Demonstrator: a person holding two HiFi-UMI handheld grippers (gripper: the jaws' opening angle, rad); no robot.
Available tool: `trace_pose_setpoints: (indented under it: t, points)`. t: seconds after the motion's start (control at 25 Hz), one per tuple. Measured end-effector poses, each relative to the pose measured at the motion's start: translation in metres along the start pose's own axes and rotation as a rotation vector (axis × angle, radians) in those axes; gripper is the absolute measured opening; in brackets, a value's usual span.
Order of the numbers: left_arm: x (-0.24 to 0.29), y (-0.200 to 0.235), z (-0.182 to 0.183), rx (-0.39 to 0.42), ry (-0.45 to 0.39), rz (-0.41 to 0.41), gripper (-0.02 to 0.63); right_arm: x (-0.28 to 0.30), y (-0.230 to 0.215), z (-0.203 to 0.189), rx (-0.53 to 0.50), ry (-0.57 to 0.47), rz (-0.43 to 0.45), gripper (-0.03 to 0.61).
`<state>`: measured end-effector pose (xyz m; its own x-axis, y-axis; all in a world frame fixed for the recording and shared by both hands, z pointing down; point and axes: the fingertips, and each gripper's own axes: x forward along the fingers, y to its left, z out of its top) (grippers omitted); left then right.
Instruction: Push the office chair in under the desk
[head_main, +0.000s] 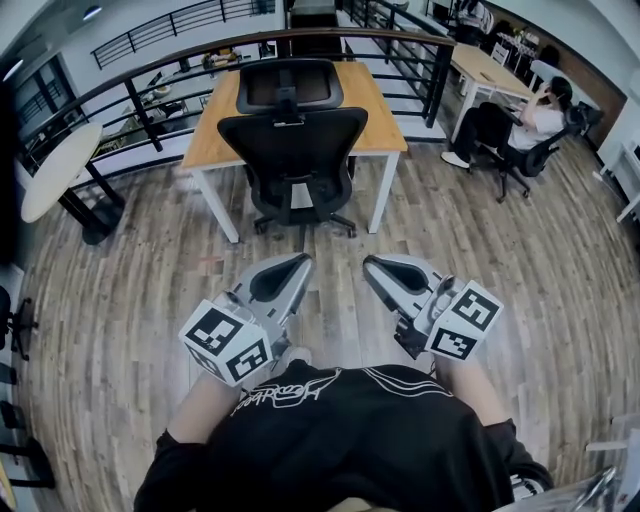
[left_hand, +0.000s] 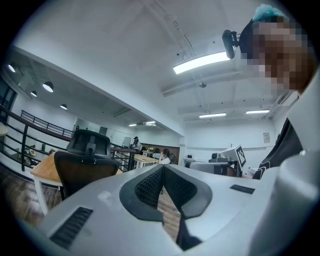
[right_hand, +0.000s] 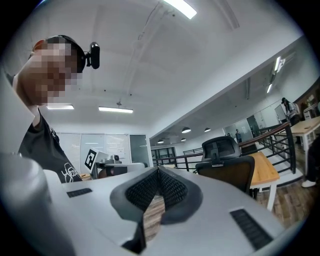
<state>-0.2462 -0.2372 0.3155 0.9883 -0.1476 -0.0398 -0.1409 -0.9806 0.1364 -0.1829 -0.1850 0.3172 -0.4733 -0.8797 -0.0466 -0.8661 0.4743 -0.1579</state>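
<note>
Progress: office chair at upper centre of head view, backrest level with near edge of counter, seat apparently beneath the top, wheeled base between the two front legs. Judged pushed in, or very nearly so. Depth of seat under the top not readable from this angle. At most a last nudge left.

Left hand-held gripper and right hand-held gripper at lower centre, side by side, pointed toward the chair and well apart from it. Jaws of each pressed together, nothing held; only floor visible through the slit behind the pads in each gripper view. No contact with the chair.

Surroundings: bare wood floor between grippers and chair, nothing lying in the path. Black railing curving behind the counter. Round white table at left, well apart from the chair. Seated person at upper right, beside a further desk, well clear. No obstruction judged for any final push.
</note>
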Motion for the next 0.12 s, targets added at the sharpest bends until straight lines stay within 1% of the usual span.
trace_pose_setpoints:
  t: [0.12]
  points:
    - [-0.0026, -0.0054, 0.0040, 0.017, 0.007, 0.000, 0.008, -0.0024, 0.0063, 0.0050, -0.015, -0.004, 0.005, 0.041]
